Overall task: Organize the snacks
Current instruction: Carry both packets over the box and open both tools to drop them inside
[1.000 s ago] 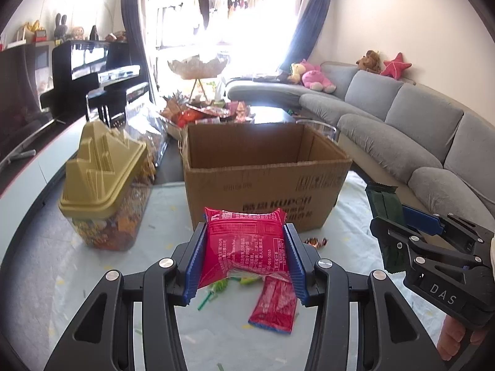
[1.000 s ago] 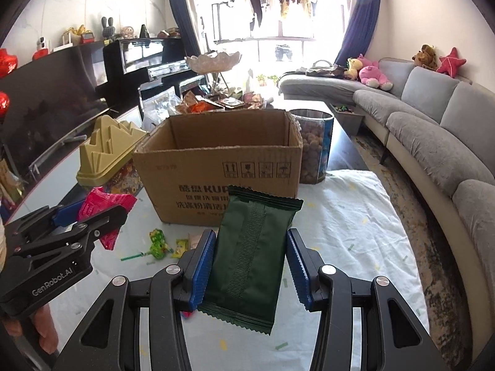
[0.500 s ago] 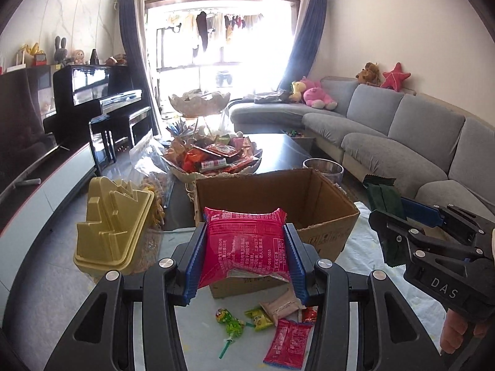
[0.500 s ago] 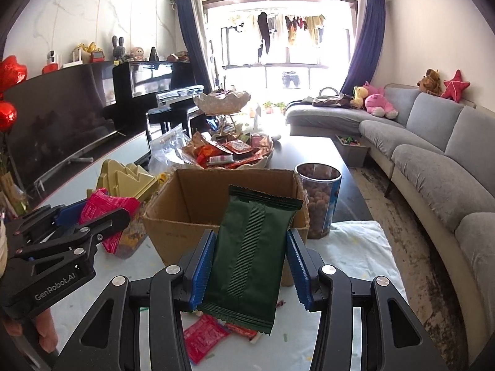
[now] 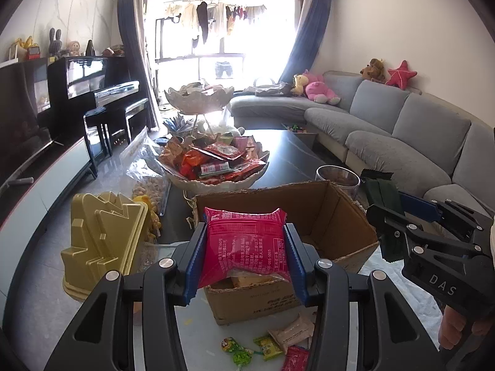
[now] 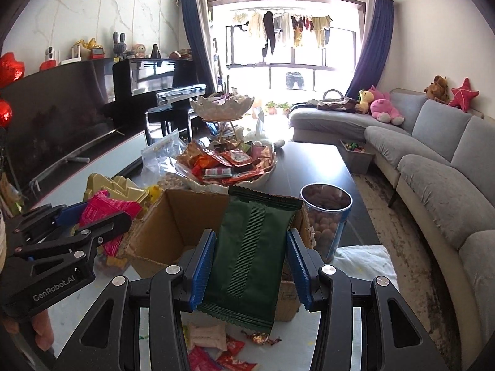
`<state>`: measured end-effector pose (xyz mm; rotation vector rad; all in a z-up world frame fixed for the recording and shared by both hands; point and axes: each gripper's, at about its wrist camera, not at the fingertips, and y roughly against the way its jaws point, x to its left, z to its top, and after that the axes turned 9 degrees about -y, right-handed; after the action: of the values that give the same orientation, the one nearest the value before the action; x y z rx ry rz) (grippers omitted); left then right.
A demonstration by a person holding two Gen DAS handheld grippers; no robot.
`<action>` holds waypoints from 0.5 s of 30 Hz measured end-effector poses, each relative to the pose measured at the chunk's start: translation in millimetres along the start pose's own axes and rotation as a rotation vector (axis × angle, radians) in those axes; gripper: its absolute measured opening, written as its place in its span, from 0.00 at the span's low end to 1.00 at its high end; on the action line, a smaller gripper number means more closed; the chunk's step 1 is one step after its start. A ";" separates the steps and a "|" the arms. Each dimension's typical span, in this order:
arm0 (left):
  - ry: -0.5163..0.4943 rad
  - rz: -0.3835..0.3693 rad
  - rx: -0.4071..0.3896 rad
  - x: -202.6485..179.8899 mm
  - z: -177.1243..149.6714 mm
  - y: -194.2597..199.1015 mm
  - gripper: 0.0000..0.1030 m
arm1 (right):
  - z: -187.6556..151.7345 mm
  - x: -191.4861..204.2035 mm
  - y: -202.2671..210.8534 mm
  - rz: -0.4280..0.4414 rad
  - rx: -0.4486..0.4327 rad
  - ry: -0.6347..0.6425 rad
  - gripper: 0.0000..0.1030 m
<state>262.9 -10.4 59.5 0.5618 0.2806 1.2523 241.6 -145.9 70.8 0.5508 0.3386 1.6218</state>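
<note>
My left gripper (image 5: 244, 258) is shut on a pink snack packet (image 5: 244, 242), held above the near left corner of an open cardboard box (image 5: 337, 213). My right gripper (image 6: 251, 261) is shut on a dark green snack packet (image 6: 252, 247), held over the box's (image 6: 173, 216) near edge. Each gripper also shows in the other view: the right one (image 5: 386, 225) with its green packet (image 5: 382, 190), the left one (image 6: 92, 225) with its pink packet (image 6: 105, 208). Loose small snacks (image 5: 290, 335) lie on the white cloth below.
A gold-lidded container (image 5: 102, 241) stands left of the box. A clear jar of nuts (image 6: 326, 216) stands to its right. Behind is a white bowl stand piled with snacks (image 5: 213, 164) on the dark table. A grey sofa (image 5: 402, 136) runs along the right.
Both grippers have risen and moved forward with their packets, from in front of the box to above its near edge. The box now shows from above, with its inside in view.
</note>
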 end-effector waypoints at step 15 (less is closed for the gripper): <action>0.014 -0.006 0.090 10.1 5.0 -60.7 0.55 | 22.0 -1.5 -58.6 -0.006 0.030 0.019 0.46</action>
<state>317.9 -14.3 31.6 0.6296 0.3518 1.2428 302.8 -142.0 58.4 0.5573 0.3791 1.6191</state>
